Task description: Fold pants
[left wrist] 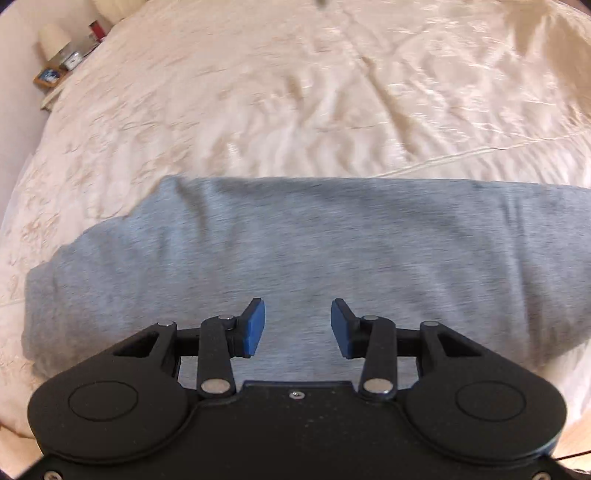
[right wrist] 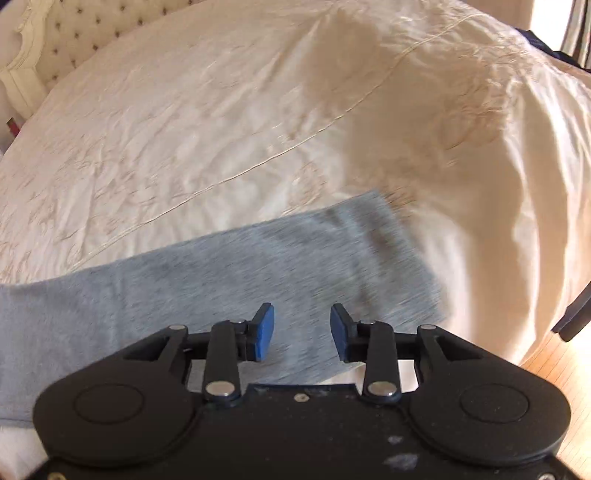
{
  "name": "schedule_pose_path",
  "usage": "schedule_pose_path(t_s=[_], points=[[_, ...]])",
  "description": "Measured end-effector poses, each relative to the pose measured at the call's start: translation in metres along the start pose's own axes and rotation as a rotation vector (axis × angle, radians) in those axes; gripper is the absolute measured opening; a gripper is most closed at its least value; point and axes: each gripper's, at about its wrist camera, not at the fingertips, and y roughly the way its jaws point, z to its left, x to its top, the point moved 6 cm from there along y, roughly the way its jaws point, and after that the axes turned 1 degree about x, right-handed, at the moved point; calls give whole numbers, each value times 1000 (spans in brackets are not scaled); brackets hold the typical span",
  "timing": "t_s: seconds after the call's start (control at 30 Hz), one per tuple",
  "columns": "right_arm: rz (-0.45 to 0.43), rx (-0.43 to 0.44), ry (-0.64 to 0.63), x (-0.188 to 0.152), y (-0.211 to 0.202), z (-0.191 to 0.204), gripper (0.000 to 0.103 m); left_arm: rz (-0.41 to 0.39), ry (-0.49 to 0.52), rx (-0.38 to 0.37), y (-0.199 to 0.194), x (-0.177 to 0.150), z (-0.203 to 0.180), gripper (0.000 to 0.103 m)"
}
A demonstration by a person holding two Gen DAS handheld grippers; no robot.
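Grey sweatpants lie flat across a cream bedspread, stretching from left to right in the left wrist view. My left gripper hovers over their near part, open, with nothing between its blue pads. In the right wrist view the leg end of the pants runs up to the right and stops at a straight hem. Above that end hangs my right gripper, open, its blue pads apart and empty. Both views are blurred by motion.
The bedspread fills most of both views. A nightstand with a lamp and small items stands at the far left. A tufted headboard is at the upper left, and wooden floor shows past the bed's right edge.
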Motion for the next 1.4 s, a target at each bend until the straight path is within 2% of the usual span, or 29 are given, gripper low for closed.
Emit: schedule_pose_path(t_s=[0.1,0.2,0.3,0.4,0.47,0.63,0.77,0.9,0.93,1.0,1.03,1.07,1.23,1.4], points=[[-21,-1,-25,19,1,-40,38,-11,48,-50,-6,7,-53,50],[-8,69,-54,37,11,-70,39,-4,65,-74,-9,10,-87,50],[71,151,-48,43,23,-95,40,18,62,-80,-9,9,-110,50],[171,221,9,39,34,-115,41,51,50,-75,-8,7,-121,50],[201,263,43,35,43,-122,41,66,43,-69,-7,7,-125,50],[214,364,89,36,66,-119,45,84,46,-65,-3,16,-134,50],[248,433,125,40,91,-117,46,71,50,-99,2,33,-146,50],[268,475,196,38,96,-121,46,53,65,-120,13,56,-164,50],[281,489,212,37,95,-122,45,46,67,-116,17,63,-167,50],[304,495,216,34,90,-121,34,40,68,-100,28,75,-172,50],[296,490,205,33,85,-120,12,42,67,-92,35,81,-173,50],[282,479,189,32,79,-117,9,48,64,-87,41,86,-174,50],[208,457,139,41,46,-100,8,128,52,-103,71,102,-174,49],[190,457,113,52,23,-90,8,31,-61,-131,34,113,-144,49]])
